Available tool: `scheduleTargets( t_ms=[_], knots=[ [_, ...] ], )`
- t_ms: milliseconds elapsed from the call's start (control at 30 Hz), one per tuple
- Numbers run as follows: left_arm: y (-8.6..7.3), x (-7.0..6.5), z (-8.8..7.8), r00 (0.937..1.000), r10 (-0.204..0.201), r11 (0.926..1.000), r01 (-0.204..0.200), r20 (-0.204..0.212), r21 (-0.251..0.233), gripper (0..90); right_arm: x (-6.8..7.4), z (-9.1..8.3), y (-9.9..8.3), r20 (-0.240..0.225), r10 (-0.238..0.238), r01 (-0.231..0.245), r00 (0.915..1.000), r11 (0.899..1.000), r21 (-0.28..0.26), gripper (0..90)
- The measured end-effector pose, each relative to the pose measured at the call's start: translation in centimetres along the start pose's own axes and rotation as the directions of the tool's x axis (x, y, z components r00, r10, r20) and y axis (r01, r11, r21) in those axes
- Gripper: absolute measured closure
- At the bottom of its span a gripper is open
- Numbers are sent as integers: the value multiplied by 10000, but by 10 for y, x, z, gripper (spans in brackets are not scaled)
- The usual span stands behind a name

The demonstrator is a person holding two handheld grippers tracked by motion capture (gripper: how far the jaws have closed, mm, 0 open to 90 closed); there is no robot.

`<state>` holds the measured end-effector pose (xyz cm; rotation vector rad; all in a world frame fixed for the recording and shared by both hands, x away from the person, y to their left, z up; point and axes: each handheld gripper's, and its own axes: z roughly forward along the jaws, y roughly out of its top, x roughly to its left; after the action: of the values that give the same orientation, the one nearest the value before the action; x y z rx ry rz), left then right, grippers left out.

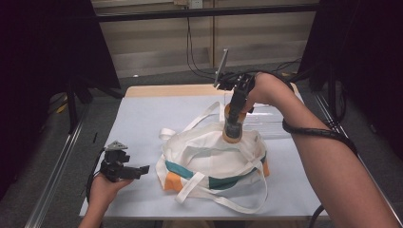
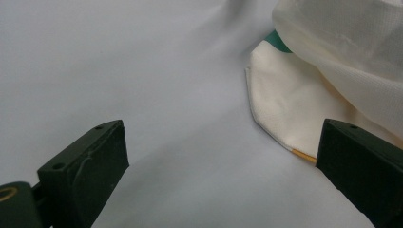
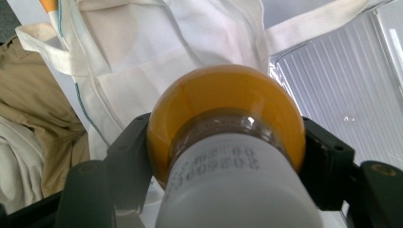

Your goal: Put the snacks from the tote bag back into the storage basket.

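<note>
A white tote bag with teal and orange patches lies crumpled at the middle of the table, its straps spread around it. My right gripper points down over the bag's far edge, shut on a bottle with an orange body. In the right gripper view the bottle sits between the two jaws of that gripper, white cap toward the camera, with the bag beyond it. My left gripper rests at the table's front left, open. In its own view the jaws of the left gripper stand wide apart over bare sheet beside a corner of the bag.
A white sheet covers the table. A clear ribbed plastic tray lies behind the bag at the right, also visible as the tray in the right gripper view. Beige fabric shows at that view's left. Dark curtains and metal rails flank the table.
</note>
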<state>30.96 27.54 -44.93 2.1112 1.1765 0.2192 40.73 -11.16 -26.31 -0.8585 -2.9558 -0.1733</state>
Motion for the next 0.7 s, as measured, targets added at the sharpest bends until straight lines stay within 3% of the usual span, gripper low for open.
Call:
scheduleTargets(
  t_ms=[700],
  knots=[
    [1,-2,-1,9999,149,9999,-149,49,78,32,-16,-9,4,190,453,-453,9988,9990,-11,302]
  ],
)
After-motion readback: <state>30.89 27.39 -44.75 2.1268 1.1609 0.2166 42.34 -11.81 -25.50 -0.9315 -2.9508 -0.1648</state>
